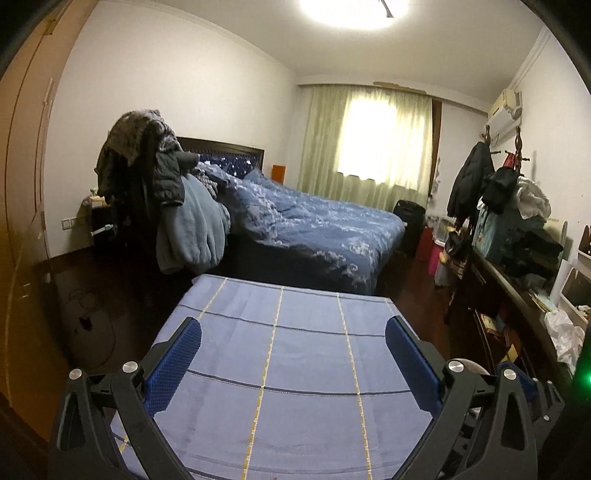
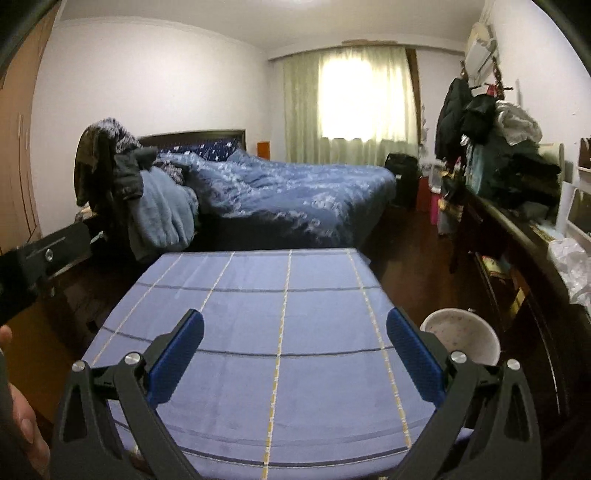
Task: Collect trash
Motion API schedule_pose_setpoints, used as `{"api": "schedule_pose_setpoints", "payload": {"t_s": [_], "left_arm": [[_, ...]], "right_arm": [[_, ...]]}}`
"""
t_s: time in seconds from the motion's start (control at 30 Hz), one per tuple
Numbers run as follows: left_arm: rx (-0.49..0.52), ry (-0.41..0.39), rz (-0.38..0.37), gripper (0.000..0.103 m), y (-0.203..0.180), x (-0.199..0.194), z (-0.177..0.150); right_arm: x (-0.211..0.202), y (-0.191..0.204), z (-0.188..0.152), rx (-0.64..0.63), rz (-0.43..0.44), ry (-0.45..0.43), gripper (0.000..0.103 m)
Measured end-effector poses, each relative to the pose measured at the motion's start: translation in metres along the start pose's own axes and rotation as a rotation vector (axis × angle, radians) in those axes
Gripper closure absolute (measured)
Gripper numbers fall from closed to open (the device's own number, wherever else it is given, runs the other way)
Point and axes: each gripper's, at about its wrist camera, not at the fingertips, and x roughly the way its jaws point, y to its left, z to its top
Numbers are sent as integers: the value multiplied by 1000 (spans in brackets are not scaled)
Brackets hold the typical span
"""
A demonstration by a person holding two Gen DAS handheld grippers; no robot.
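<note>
Left gripper (image 1: 293, 332): black frame w/ blue textured pads (image 1: 177, 354); jaws spread wide, nothing between them. Positioned above a blue cloth-covered table w/ yellow and dark grid lines (image 1: 306, 354).

Right gripper (image 2: 295, 326): same build, blue pads (image 2: 413, 350); jaws spread wide, holding nothing. Also over the gridded blue cloth (image 2: 258, 306). In right wrist view the left unit's black body shows at the left edge, w/ part of a person's hand (image 2: 22, 417) at lower left.

Trash receptacle: white round bin w/ speckled interior (image 2: 461, 334), on the dark floor just beside the table's right edge, next to the right gripper's right finger. In left wrist view only a sliver of its rim (image 1: 474, 365) shows behind the right finger.

Trash items: none identifiable on the cloth. Crumpled white plastic (image 2: 570, 266) lies on the dark wooden dresser (image 2: 517, 236) along the right wall; cannot tell whether it is trash.

Surroundings: bed w/ blue patterned duvet (image 1: 314, 221) beyond the table; heap of grey and blue clothing (image 1: 166, 192) at its left side. Pale green curtains (image 1: 369, 140) over a bright window at the far wall. Dark coats (image 1: 469, 173) hang on a rack at right. Lit ceiling lamp (image 1: 347, 11) overhead.
</note>
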Motion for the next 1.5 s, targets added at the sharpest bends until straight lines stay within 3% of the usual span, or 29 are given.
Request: {"api": "schedule_pose_setpoints", "payload": {"t_s": [1.0,1.5], "left_arm": [[-14,-65,29,4,11,-29,5],[-20,-69,32,4,14,-31,5]], "right_arm": [[-53,1,24,-14,-74,-169,3],[-52,7,24,-20,-61,-151,3]]}}
